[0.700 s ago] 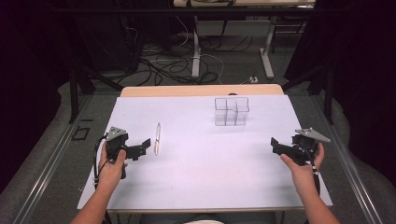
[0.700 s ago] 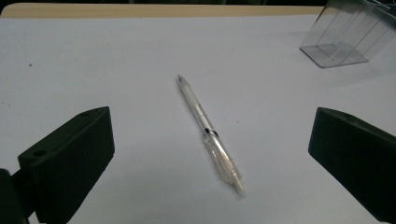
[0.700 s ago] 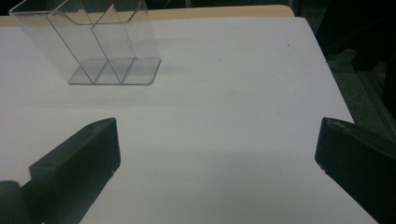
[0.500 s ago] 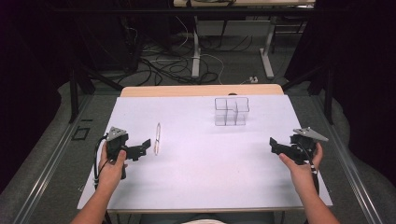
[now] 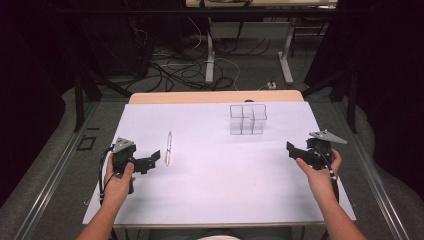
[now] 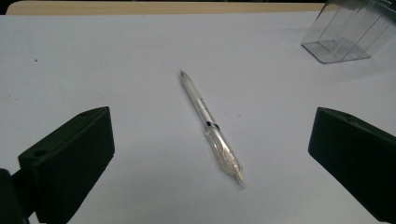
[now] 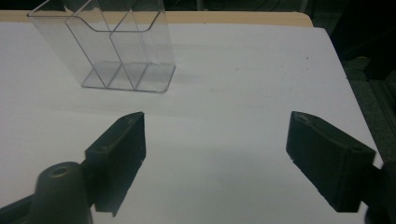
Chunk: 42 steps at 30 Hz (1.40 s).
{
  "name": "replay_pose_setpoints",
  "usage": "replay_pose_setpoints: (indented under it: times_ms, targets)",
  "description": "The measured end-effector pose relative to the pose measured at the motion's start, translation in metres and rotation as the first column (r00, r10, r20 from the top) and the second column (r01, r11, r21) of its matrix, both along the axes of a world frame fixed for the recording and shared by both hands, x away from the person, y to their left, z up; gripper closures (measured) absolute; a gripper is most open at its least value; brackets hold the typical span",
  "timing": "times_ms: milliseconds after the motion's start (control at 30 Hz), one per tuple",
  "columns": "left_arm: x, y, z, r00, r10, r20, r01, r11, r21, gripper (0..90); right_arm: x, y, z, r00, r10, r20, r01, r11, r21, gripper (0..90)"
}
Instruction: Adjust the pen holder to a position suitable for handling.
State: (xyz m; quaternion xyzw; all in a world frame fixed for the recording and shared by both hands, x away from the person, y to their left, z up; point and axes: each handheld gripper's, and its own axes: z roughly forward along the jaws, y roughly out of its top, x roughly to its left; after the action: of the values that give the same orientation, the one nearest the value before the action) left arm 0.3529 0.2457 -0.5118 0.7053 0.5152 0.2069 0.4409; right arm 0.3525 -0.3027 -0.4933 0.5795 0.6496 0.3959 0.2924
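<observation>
Setting: a lab or recording workspace. Indicators: dark curtains (image 5: 30, 75) enclosing the area, loose cables (image 5: 180, 70) on the grey floor (image 5: 250, 75), metal desk legs (image 5: 286, 55) behind, and a white-covered surface (image 5: 225, 175) with a wooden edge.

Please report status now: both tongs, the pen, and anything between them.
Left tongs open, aimed at pen, not touching. Right tongs open, empty, facing clear holder. Pen flat on table; path clear.

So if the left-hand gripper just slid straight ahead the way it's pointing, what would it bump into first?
Most likely the clear pen. It lies on the white table right between the left gripper's wide-open jaws and just ahead of them. The clear holder sits farther off to one side, probably outside that line.
</observation>
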Motion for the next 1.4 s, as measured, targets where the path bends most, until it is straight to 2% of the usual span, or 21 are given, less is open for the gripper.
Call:
replay_pose_setpoints:
  times_ms: [100,233,367,400,633,700,800,833,867,900,1000,1167,1400]
  targets:
    - [0.0,0.001,0.0,1.0,0.009,-0.001,-0.009,0.9999,-0.008,0.2,0.005,0.003,0.005,0.9998,0.014,0.012,-0.014,1.0,-0.009,29.4]
    - [0.0,0.002,-0.001,0.9998,0.017,-0.003,-0.017,0.9998,-0.012,0.2,0.014,0.007,0.01,0.9995,0.032,-0.002,-0.032,0.999,-0.007,35.6]
    - [0.0,0.003,-0.001,0.9998,0.016,-0.006,-0.016,0.9998,-0.01,0.1,0.023,0.012,0.016,0.9988,0.046,-0.014,-0.046,0.999,-0.016,36.5]
    - [0.0,0.003,-0.001,0.9999,0.016,-0.006,-0.016,0.9998,-0.01,0.2,0.028,0.015,0.022,0.9984,0.055,-0.009,-0.055,0.998,-0.036,37.0]
    - [0.0,0.003,-0.002,0.9998,0.015,-0.01,-0.015,0.9999,-0.009,0.1,0.048,0.026,0.04,0.9969,0.075,-0.023,-0.075,0.997,-0.035,38.5]
    - [0.0,0.003,-0.002,0.9998,0.016,-0.012,-0.016,0.9998,-0.01,0.2,0.057,0.031,0.048,0.9957,0.084,-0.039,-0.085,0.996,-0.031,38.5]
    - [0.001,0.004,-0.002,0.9997,0.018,-0.016,-0.018,0.9998,-0.012,0.2,0.063,0.036,0.052,0.995,0.089,-0.047,-0.09,0.996,-0.028,38.7]
    - [0.0,0.004,-0.002,0.9997,0.018,-0.017,-0.019,0.9998,-0.011,0.2,0.069,0.04,0.056,0.9938,0.094,-0.06,-0.097,0.994,-0.044,38.7]
    - [0.0,0.004,-0.002,0.9997,0.018,-0.017,-0.018,0.9998,-0.012,0.2,0.069,0.04,0.056,0.9938,0.094,-0.06,-0.097,0.994,-0.044,38.7]
    - [0.0,0.003,-0.002,0.9997,0.018,-0.017,-0.018,0.9998,-0.012,0.2,0.075,0.044,0.057,0.9928,0.088,-0.081,-0.093,0.994,-0.051,39.0]
    - [0.001,0.003,-0.002,0.9997,0.016,-0.018,-0.016,0.9998,-0.013,0.2,0.083,0.049,0.06,0.9911,0.081,-0.106,-0.088,0.994,-0.063,40.2]
    - [0.001,0.004,-0.003,0.9996,0.018,-0.022,-0.018,0.9998,-0.011,0.2,0.094,0.055,0.066,0.9884,0.085,-0.125,-0.096,0.992,-0.079,43.3]
    - [0.001,0.004,-0.003,0.9996,0.019,-0.022,-0.02,0.9998,-0.01,0.2,0.108,0.062,0.069,0.9835,0.087,-0.159,-0.1,0.992,-0.076,48.8]
